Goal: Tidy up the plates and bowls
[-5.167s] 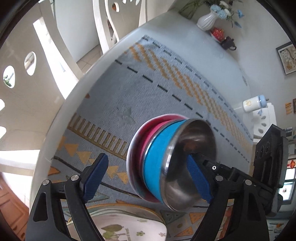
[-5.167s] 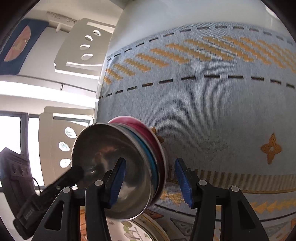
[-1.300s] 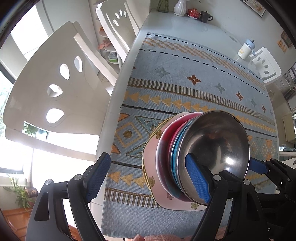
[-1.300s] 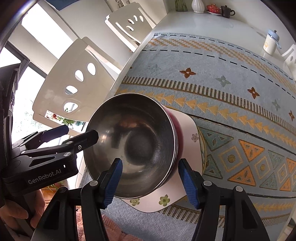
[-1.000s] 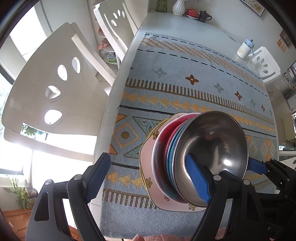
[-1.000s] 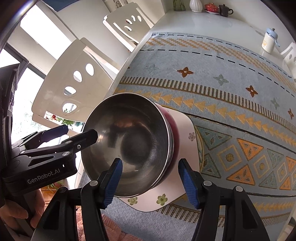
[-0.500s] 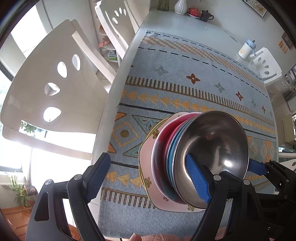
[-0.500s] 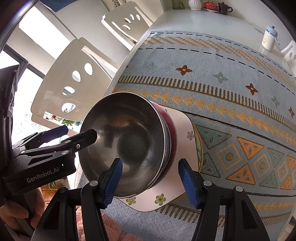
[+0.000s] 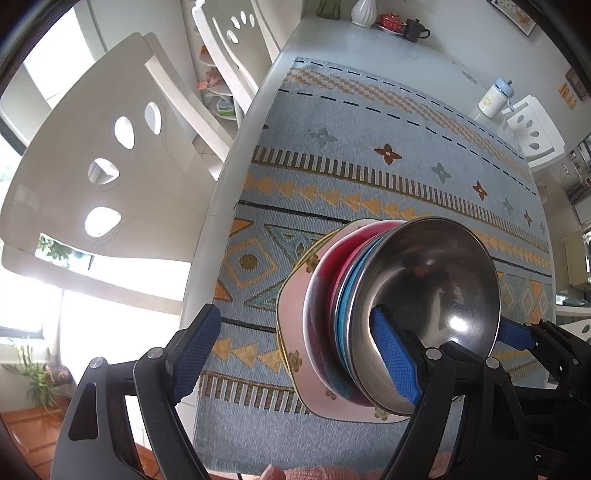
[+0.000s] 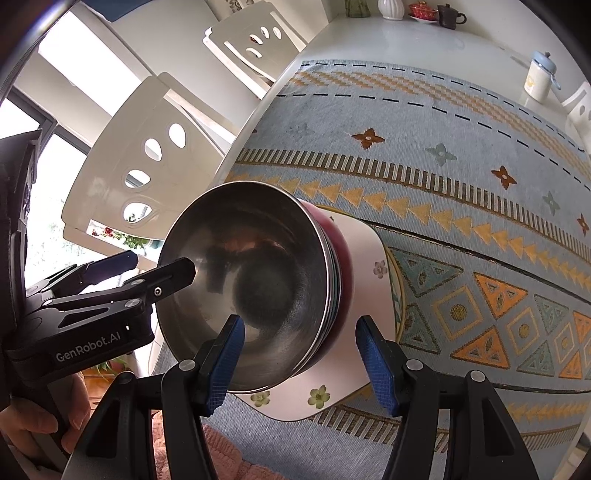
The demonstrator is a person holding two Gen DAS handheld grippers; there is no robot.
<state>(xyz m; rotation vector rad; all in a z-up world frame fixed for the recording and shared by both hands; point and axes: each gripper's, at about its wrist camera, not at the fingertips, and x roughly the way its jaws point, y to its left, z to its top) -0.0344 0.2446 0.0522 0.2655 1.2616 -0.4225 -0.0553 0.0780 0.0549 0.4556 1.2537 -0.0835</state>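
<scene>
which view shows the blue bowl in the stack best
The left wrist view: the blue bowl shows as a clear blue band between the red bowl and the steel bowl. In the right wrist view the steel bowl covers it; only a thin bluish sliver shows.

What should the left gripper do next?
Probably lift the left gripper straight up: its jaws stand open with one finger inside the steel bowl, and the nested bowls already sit on the floral plate.

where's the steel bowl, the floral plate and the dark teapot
steel bowl (image 10: 258,288), right wrist view, inner bottom
floral plate (image 10: 365,266), right wrist view, bare white face beside the bowls
dark teapot (image 9: 413,28), left wrist view, its body
</scene>
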